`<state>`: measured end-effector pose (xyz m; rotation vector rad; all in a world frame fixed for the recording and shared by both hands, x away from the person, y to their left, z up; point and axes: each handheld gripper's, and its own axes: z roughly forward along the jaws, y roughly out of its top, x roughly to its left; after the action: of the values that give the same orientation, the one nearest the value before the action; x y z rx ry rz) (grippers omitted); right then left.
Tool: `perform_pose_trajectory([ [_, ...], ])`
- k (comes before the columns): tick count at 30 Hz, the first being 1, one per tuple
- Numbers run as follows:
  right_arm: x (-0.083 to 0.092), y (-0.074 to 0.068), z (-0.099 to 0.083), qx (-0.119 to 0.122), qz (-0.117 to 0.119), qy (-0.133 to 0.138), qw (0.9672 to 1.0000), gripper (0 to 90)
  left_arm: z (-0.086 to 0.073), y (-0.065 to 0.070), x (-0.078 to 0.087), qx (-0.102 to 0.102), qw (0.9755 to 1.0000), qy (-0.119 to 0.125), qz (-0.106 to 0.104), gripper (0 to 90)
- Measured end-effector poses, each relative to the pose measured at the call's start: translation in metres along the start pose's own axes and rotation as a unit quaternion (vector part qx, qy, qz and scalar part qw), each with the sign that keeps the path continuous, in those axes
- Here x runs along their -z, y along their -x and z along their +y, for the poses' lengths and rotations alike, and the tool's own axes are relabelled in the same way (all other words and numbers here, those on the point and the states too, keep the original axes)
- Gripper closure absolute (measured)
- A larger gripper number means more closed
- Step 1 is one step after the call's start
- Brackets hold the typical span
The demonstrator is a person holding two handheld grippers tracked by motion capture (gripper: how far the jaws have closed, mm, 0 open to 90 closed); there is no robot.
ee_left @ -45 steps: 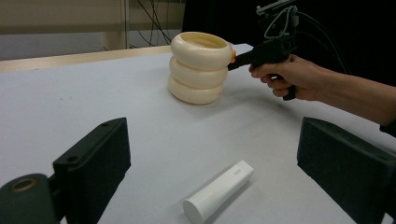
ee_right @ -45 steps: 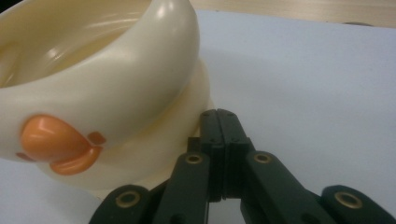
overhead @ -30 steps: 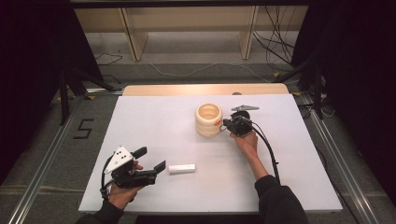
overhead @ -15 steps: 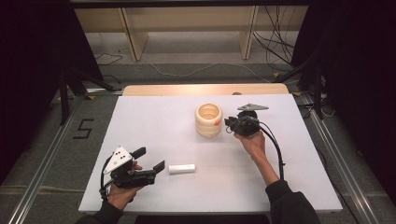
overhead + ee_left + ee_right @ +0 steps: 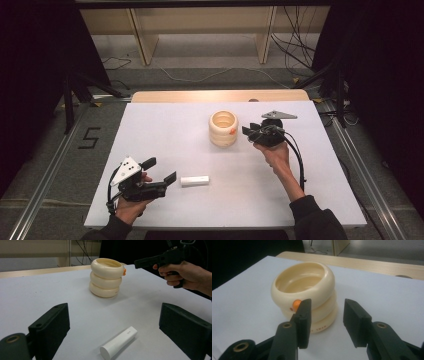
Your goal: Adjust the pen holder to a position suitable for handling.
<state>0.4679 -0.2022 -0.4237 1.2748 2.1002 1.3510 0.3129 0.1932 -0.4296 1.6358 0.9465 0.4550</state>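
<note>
A cream container (image 5: 223, 128) (image 5: 106, 277) (image 5: 304, 295), shaped like three stacked rings with an open top, stands upright on the white table (image 5: 170, 130). A small orange knob (image 5: 232, 131) (image 5: 297, 304) sticks out of its side. My right gripper (image 5: 248, 133) (image 5: 325, 320) hovers just right of it. Its jaws have just been opening and have nothing between them; the left jaw is near the knob. A white tube (image 5: 194, 180) (image 5: 118, 342) lies on its side just ahead of my left gripper (image 5: 161, 170) (image 5: 113, 317), which is open and empty.
A wooden strip (image 5: 220, 96) runs along the table's far edge. Metal rails (image 5: 45, 190) flank the table on the floor, with a taped number 5 (image 5: 90, 137) at the left. Cables lie on the floor beyond the table.
The right gripper has drawn back a little from the container's knob and risen, and its jaws have parted. The left gripper and the white tube have not moved.
</note>
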Motion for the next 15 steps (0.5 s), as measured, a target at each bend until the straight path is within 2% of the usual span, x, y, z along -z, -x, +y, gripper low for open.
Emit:
perform_pose_trajectory([
  [9, 0.0029, -0.0031, 0.0, 0.002, 0.007, -0.002, 1.0, 52.6, 0.0009, 0.0007, -0.0008, 0.002, 1.0, 0.001, -0.001, 8.7],
  [15, 0.006, -0.0088, 0.0014, 0.015, 0.006, -0.001, 0.9999, 46.8, 0.0012, 0.0011, -0.0013, 0.002, 1.0, 0.002, 0.001, 8.7],
])
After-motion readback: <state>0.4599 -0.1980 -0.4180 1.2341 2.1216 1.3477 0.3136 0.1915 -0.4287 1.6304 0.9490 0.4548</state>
